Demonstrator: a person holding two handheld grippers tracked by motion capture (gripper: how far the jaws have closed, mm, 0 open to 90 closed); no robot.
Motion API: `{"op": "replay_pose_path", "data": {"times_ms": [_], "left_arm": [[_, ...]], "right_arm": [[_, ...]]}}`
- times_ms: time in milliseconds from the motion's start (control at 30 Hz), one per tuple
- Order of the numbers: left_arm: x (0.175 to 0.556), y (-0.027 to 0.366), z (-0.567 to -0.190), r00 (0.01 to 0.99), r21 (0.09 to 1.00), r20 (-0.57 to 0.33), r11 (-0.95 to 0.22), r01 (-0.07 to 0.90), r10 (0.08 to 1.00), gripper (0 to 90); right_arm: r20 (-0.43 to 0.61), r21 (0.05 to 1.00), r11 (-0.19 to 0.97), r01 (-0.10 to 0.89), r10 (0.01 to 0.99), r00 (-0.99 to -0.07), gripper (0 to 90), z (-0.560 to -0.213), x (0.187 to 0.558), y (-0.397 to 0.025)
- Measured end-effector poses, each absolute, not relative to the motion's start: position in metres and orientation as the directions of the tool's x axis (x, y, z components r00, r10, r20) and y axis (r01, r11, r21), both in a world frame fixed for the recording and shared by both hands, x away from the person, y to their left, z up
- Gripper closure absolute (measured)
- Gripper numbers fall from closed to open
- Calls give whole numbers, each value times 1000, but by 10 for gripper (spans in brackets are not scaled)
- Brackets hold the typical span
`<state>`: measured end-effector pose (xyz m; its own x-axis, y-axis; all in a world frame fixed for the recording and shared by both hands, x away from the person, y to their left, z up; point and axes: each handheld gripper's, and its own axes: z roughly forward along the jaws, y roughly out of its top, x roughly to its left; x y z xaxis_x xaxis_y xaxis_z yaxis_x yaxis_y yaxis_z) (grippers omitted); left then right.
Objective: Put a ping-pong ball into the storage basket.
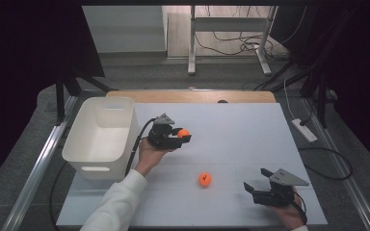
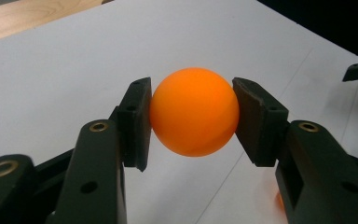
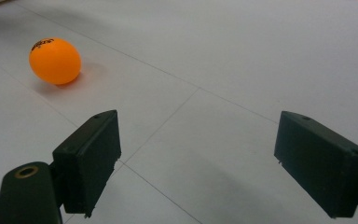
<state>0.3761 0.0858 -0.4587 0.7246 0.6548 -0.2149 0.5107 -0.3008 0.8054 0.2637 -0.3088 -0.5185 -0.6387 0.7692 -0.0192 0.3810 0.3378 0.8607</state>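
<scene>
Even overhead light is falling on the white counter, leaving it bright while the far room and both side edges of the high view are sinking into near black. Soft shadows are pooling under the loose orange ball and beneath the right tongs. In the left gripper view the gripped ball is showing sharp, the nearest metal blurring.

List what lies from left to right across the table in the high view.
White bin → left claw clamping an orange ball → loose orange ball on the white table → open right claw.
</scene>
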Motion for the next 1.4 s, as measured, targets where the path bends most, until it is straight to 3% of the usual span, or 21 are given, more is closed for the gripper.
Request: {"op": "replay_pose_path", "data": {"times_ms": [1400], "left_arm": [[341,95,-433,758,865,-157,-283,415,633,501]], "right_arm": [[-19,858,342,384,767,-641,145,-519,263,-308]]}}
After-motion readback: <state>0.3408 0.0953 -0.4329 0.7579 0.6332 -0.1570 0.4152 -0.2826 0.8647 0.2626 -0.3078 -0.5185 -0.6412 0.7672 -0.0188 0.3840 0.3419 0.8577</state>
